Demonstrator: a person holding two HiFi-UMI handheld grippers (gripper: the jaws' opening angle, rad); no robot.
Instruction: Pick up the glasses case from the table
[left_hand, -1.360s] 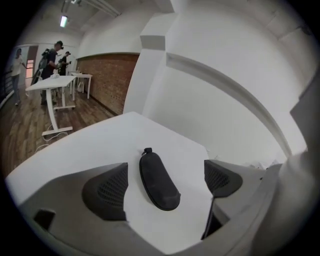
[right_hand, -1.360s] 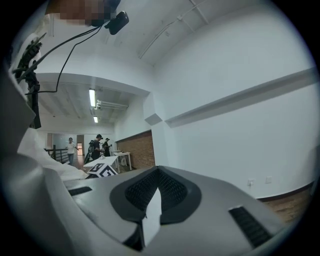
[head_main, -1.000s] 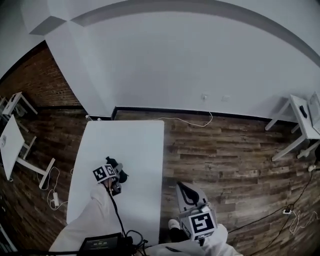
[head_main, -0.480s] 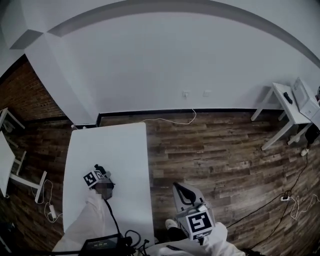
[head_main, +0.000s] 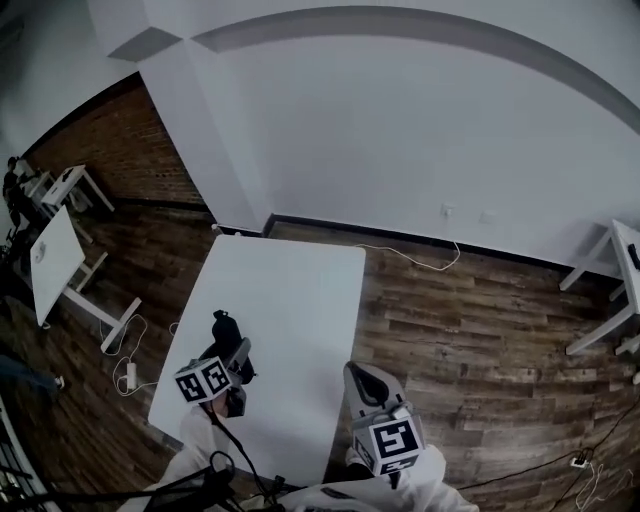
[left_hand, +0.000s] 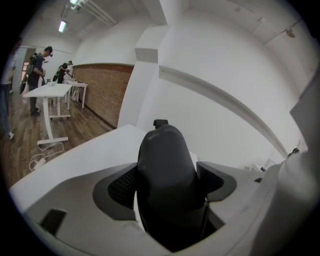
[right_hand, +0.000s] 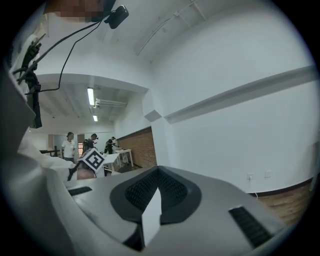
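The glasses case (left_hand: 165, 170) is dark, rounded and long, with a small loop at its far end. It sits between the ribbed pads of my left gripper (left_hand: 167, 182), whose jaws are closing on it, and hangs above the white table (left_hand: 95, 147). In the head view the case (head_main: 224, 328) sticks out ahead of my left gripper (head_main: 236, 352) over the table's (head_main: 300, 290) near left part. My right gripper (head_main: 362, 374) is off the table's right edge over the wood floor. Its pads meet with nothing between them in the right gripper view (right_hand: 156, 192).
More white desks (head_main: 55, 250) stand at the far left by the brick wall (head_main: 140, 150), with people (left_hand: 37, 65) beside them. Another desk (head_main: 615, 270) is at the right edge. A white cable (head_main: 410, 255) lies on the floor along the wall.
My left gripper has risen off the table with the case between its jaws. The head view has swung, so the table now sits further right. The right gripper has barely shifted.
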